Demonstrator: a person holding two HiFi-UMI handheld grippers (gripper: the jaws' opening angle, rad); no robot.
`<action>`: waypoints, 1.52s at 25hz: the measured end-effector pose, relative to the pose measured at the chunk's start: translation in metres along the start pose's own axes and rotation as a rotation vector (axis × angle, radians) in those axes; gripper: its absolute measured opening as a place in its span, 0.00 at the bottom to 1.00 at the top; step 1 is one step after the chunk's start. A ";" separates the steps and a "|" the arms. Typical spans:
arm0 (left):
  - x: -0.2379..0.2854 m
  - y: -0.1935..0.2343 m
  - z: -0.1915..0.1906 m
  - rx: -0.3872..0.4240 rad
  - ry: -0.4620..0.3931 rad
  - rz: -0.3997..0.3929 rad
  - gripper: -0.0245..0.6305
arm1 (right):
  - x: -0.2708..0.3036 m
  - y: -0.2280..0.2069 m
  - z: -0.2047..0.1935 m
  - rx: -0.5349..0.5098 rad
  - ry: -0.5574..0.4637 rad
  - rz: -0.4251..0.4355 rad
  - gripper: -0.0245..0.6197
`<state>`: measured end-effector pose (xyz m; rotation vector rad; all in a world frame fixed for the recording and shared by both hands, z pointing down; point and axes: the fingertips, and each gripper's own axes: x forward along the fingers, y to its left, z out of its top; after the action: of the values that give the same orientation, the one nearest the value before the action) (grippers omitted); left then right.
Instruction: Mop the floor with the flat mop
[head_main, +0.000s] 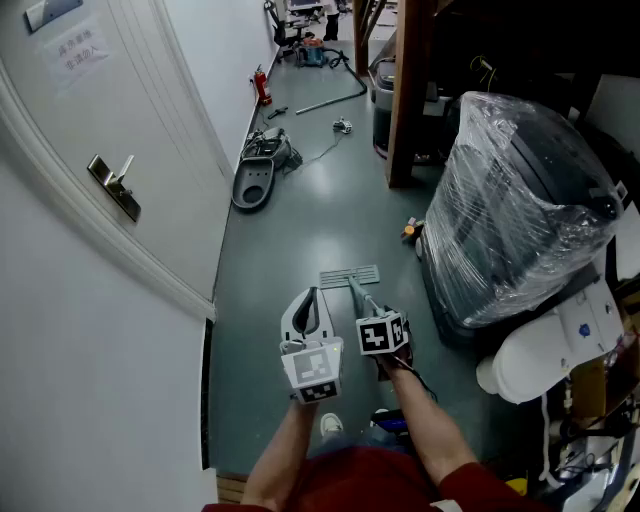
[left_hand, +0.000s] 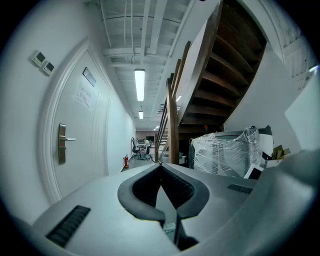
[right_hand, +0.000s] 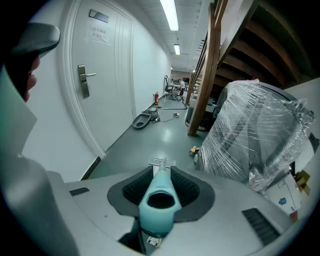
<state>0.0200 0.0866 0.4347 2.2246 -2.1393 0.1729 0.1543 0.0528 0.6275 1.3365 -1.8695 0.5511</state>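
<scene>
Item: flat mop, in use position. Its pale grey mop head lies flat on the grey-green floor, close in front of the person and just left of a plastic-wrapped bulky load; the handle slopes back from it to the right gripper. The right gripper view alone shows the grasp: both jaws are pressed against the sides of the teal handle end, whose open tip faces the camera, with the mop head visible beyond it on the floor. The left gripper view alone shows the left gripper with its jaw tips drawn together and nothing between them; it looks level down the corridor and takes in the ceiling strip lights and the underside of a dark wooden staircase, which the head view does not show. The head view alone shows both bare forearms reaching forward side by side from red sleeves, with the left gripper just left of the right and clear of the mop. Also seen: a white door with a metal lever handle at left, a wooden post, a red fire extinguisher by the wall, and a grey oval object on the floor.
</scene>
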 end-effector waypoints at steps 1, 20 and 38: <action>0.001 0.000 0.001 0.001 0.007 0.001 0.06 | 0.000 0.000 0.000 0.000 0.000 0.000 0.22; 0.003 0.031 -0.001 -0.017 0.008 -0.001 0.06 | 0.004 0.018 0.012 0.018 -0.005 -0.020 0.22; 0.040 0.083 -0.009 -0.016 -0.003 -0.030 0.06 | 0.041 0.045 0.038 0.058 -0.021 -0.055 0.22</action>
<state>-0.0618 0.0447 0.4449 2.2485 -2.1004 0.1509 0.0935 0.0166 0.6395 1.4323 -1.8401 0.5688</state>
